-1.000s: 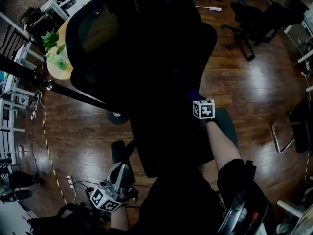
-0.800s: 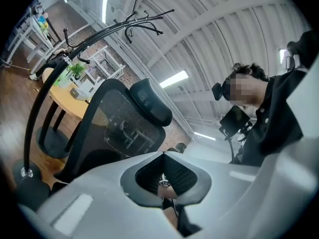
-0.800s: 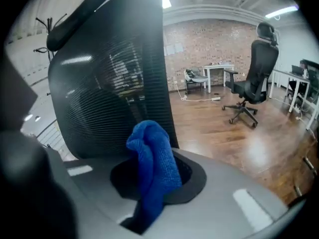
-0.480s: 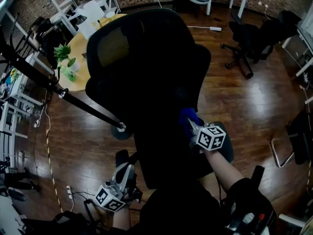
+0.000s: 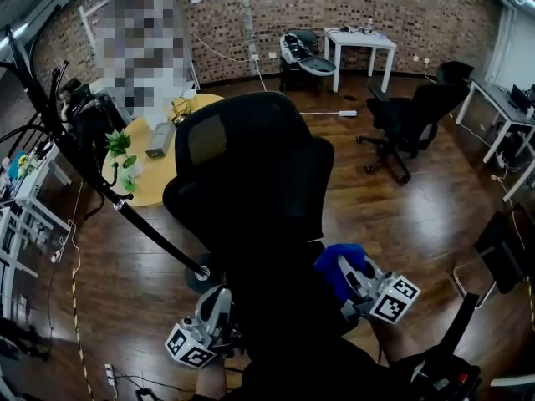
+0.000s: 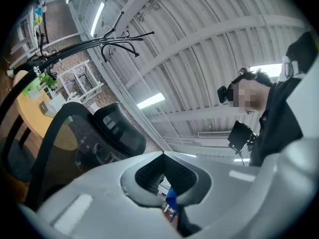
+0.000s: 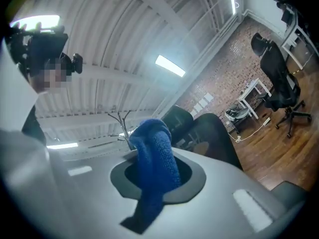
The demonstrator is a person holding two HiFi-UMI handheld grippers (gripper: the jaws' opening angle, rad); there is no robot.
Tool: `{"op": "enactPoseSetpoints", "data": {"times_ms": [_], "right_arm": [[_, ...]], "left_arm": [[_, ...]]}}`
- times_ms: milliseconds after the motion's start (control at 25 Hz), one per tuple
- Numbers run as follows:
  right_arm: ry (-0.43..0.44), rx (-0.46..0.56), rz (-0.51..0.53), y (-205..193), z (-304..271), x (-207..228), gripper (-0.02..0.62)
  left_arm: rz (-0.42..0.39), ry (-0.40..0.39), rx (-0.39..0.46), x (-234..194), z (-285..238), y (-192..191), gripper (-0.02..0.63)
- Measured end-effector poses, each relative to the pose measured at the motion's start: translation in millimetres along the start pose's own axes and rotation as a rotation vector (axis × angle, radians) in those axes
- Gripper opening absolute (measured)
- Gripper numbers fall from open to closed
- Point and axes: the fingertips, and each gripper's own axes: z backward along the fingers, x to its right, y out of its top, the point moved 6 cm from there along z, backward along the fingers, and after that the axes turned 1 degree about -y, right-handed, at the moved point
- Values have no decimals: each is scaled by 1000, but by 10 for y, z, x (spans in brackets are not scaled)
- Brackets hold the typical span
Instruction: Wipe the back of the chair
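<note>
Blue cloth [image 7: 152, 156] is pinched in the right gripper [image 5: 351, 274], bunched ahead of the jaws as a wiping pad. The chair back [image 5: 251, 182] stands just beyond it; contact cannot be confirmed. The left gripper [image 5: 217, 299], jaws pressed together and empty, hangs low, apparently kept clear.

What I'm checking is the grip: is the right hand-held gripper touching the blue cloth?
Touching. The right gripper view shows the right hand-held gripper shut on the blue cloth, which bunches up out of its jaws.
</note>
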Motion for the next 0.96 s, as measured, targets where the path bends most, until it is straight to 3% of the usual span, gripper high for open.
{"op": "enactPoseSetpoints", "data": {"times_ms": [400, 960], "right_arm": [[41, 19, 19, 37, 14, -320, 35], [60, 6, -9, 37, -6, -365, 35]], "left_arm": [[-7, -28, 21, 113, 28, 92, -8], [-15, -7, 23, 193, 86, 87, -8]]}}
